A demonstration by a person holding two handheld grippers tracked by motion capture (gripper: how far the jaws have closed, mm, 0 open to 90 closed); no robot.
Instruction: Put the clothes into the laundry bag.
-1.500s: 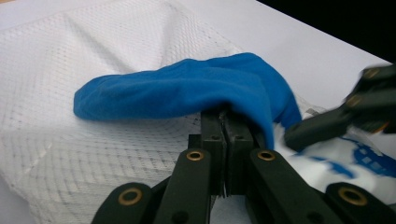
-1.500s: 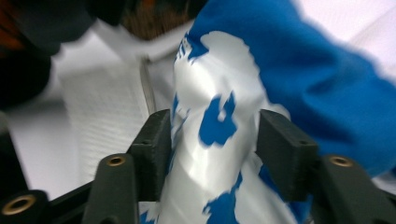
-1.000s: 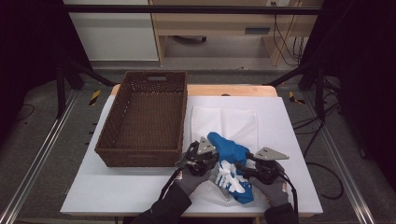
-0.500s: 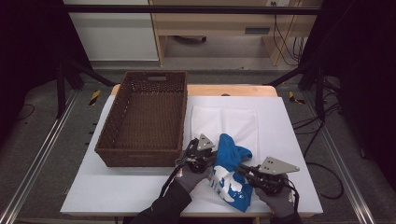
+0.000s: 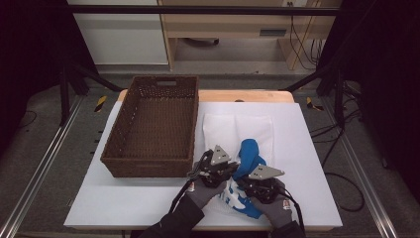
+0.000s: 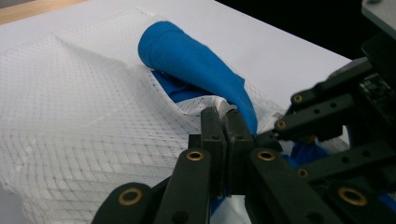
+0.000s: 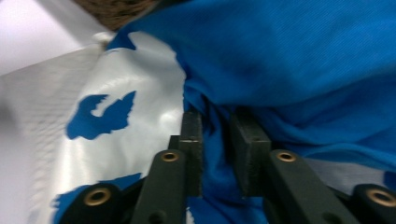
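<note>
The left gripper (image 6: pixel 226 122) is clamped tight on the edge of the white mesh bag (image 6: pixel 79 121) at its mouth. The right gripper (image 7: pixel 215 135), whose 2 jaws have just been opening slightly, pinches a fold of the blue garment (image 5: pixel 248 157). The garment lies half inside the bag on the white table (image 5: pixel 124 203), just right of the wicker basket (image 5: pixel 153 124), its long axis running from the hands away toward the table's far edge.

My left gripper (image 5: pixel 218 166) and right gripper (image 5: pixel 257 181) flank the blue garment (image 5: pixel 249 154) on the mesh bag (image 5: pixel 233 129), just beside the basket (image 5: pixel 153 126).
</note>
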